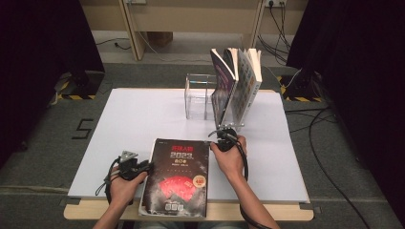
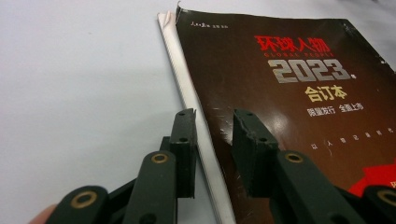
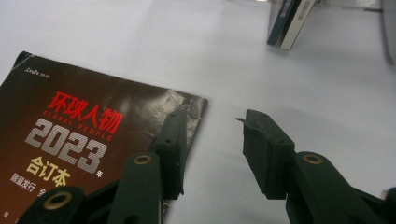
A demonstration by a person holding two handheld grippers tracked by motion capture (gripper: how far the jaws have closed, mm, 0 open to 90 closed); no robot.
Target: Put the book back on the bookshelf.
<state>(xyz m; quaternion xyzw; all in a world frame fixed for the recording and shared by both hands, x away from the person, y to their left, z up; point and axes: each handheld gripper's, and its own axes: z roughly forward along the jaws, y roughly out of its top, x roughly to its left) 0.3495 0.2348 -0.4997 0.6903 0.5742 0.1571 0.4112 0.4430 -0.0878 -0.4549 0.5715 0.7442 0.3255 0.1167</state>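
- Straddling the book (image 2: 289, 107) spine at its nine o'clock edge, the left gripper (image 2: 212, 123) stands narrow, not pinching; it may skid off.
- Right gripper (image 3: 210, 126), wide and empty at two o'clock, could crease the corner.

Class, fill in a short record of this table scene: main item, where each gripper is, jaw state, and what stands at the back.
Main item: dark-covered book, lying flat at the near table edge
Left gripper: jaws straddle the book's spine edge, not pressing
Right gripper: at the book's far right corner, jaws apart, nothing held
Back of table: clear stand with upright books leaning beside it
Surface: white table
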